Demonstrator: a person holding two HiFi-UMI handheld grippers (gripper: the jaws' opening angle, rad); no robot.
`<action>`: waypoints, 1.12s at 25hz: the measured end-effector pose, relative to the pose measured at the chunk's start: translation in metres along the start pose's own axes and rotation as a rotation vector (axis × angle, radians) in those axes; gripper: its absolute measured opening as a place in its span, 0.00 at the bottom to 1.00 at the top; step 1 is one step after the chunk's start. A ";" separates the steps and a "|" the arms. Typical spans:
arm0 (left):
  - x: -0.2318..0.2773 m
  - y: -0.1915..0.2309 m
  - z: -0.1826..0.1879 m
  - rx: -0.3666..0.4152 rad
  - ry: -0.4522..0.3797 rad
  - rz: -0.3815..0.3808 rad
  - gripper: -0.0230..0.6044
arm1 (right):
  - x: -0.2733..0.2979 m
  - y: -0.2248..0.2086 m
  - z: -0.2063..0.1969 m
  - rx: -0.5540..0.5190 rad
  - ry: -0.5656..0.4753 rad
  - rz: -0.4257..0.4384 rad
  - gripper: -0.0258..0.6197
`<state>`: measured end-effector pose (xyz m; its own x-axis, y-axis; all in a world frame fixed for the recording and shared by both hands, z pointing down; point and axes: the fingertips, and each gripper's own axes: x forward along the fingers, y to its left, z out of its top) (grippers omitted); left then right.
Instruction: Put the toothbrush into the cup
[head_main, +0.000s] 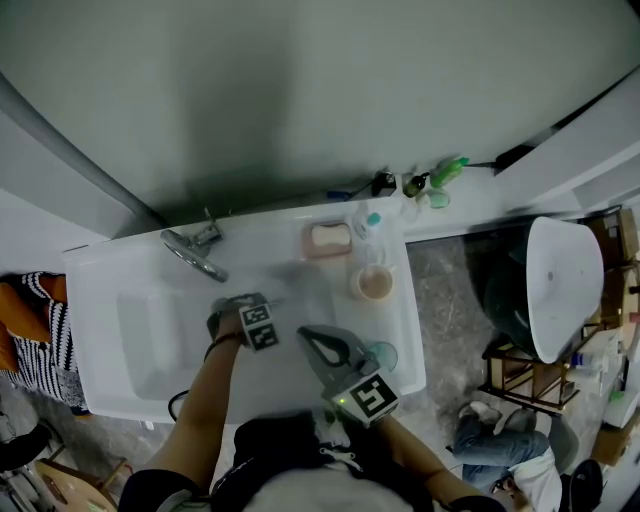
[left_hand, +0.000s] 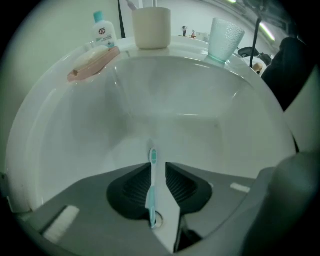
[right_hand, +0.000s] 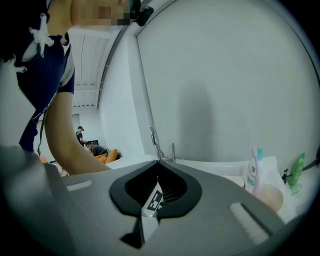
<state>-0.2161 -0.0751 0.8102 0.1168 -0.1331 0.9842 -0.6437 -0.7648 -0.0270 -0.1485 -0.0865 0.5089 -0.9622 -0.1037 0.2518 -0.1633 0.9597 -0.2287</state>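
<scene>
Between the jaws of the left gripper (left_hand: 159, 165) stands the toothbrush (left_hand: 151, 192), upright, its handle low in the gap and its bristled head just past the jaw tips. The jaws are drawn in to a narrow slot on it. The brush lies against the left jaw, with a sliver of space showing towards the right one. This gripper (head_main: 245, 312) hangs over the basin of the white sink (left_hand: 75, 125), and the brush touches nothing but the jaws.

Straight ahead of it, on the far rim and well apart from the brush, stands the beige cup (left_hand: 151, 27), upright. Ahead and to the right of the gripper a clear tumbler (left_hand: 225, 39) stands on the same rim. Ahead and to the left lies a pink soap dish (left_hand: 92, 62), with a small white bottle (left_hand: 103, 31) just behind it, beside the cup.

Just to the right of the left gripper, the right gripper (head_main: 305, 335) is held over the sink's near edge (head_main: 110, 300), with the tumbler (head_main: 383, 355) close at its right side and the beige cup (head_main: 375, 284) further ahead of it. Its jaws (right_hand: 159, 164) meet at the tips with nothing held; the left gripper's marker cube shows through the hollow behind them. Beyond them rises the faucet (right_hand: 156, 142), ahead to the right is the bottle (right_hand: 255, 167), and to the left is the person's forearm (right_hand: 65, 135)
</scene>
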 end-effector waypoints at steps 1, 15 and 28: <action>0.002 -0.001 0.000 -0.002 0.002 -0.004 0.18 | 0.000 -0.001 -0.001 -0.001 0.001 -0.002 0.04; 0.018 0.006 -0.006 -0.009 0.015 -0.010 0.16 | 0.003 -0.008 -0.004 0.014 0.015 -0.009 0.04; 0.030 0.004 -0.009 -0.024 0.033 -0.030 0.16 | 0.002 -0.013 -0.006 0.014 0.028 -0.015 0.04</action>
<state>-0.2225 -0.0763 0.8414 0.1120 -0.0894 0.9897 -0.6582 -0.7529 0.0065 -0.1470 -0.0975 0.5182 -0.9532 -0.1108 0.2813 -0.1811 0.9543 -0.2379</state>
